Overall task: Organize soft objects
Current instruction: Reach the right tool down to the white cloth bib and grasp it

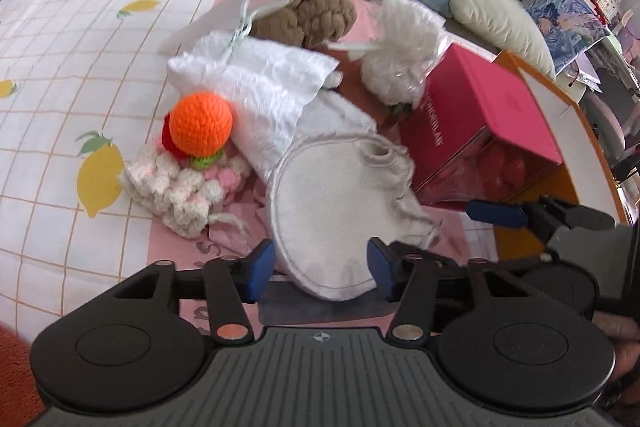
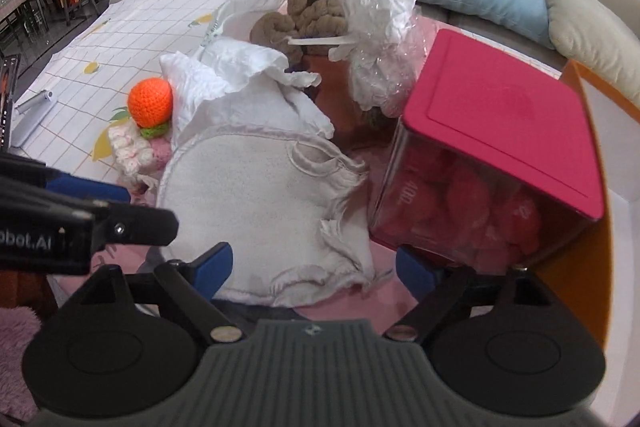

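Bright, even daylight, soft shadows, slight motion blur, strong fisheye bending and dark corners.

My left gripper (image 1: 322, 269): black linkage arms, blue pads, silver and copper rivets, round black discs, ribbed grey housing bearing a small compass mark. My right gripper (image 2: 314, 269): same build; white lettering on the left one's side

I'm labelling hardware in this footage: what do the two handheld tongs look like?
Both match: the left tongs and right tongs have blue pads on black linkage arms with round metal pivots, two black disc housings and a ribbed grey body with a small emblem. White lettering shows on the left tongs' side in the right wrist view.
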`<state>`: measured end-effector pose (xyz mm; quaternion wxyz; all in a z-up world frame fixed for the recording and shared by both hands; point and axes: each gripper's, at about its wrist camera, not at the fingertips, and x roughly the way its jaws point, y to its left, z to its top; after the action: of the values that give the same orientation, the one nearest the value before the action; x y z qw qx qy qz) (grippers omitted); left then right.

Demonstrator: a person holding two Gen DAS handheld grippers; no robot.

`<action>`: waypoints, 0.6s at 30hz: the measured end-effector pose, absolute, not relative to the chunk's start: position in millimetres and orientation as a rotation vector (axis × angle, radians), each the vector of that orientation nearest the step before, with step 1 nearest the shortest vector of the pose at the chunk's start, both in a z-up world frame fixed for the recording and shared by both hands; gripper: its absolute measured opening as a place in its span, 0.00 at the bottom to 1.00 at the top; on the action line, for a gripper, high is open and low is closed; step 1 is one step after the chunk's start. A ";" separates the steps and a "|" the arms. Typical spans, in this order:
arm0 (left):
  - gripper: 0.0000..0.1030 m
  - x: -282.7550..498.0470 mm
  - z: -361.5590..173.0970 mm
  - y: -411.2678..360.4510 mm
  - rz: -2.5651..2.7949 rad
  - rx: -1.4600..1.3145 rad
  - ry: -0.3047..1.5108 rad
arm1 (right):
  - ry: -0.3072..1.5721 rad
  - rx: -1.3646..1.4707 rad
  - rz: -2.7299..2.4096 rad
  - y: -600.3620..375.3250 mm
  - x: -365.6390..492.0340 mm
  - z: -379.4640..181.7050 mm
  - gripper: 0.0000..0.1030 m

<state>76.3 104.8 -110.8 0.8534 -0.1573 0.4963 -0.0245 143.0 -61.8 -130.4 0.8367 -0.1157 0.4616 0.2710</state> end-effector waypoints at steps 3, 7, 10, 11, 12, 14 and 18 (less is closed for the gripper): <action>0.46 77.2 -116.3 110.8 -0.041 -0.346 1.048 | 0.998 -0.231 0.593 -58.3 151.5 -139.7 0.89; 0.43 78.6 -120.0 115.4 -0.017 -0.342 1.057 | 1.014 -0.229 0.608 -50.9 159.6 -151.0 0.96; 0.38 79.7 -126.2 117.4 -0.015 -0.348 1.082 | 1.040 -0.230 0.601 -44.6 165.0 -159.1 0.96; 0.38 80.0 -128.1 118.4 -0.012 -0.350 1.089 | 1.053 -0.227 0.593 -43.2 166.9 -161.8 0.96; 0.38 79.4 -130.0 119.2 -0.007 -0.351 1.093 | 1.066 -0.218 0.587 -42.3 168.5 -164.2 0.96; 0.38 79.7 -131.5 121.9 0.002 -0.354 1.096 | 1.088 -0.189 0.580 -42.9 170.6 -168.4 0.98; 0.37 79.5 -127.8 123.1 0.031 -0.329 1.073 | 1.060 -0.207 0.576 -40.3 163.8 -166.8 0.97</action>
<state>79.5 123.1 -127.8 0.8465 -0.1558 0.5090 0.0145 163.8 -40.3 -166.8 0.8185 -0.0972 0.4975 0.2705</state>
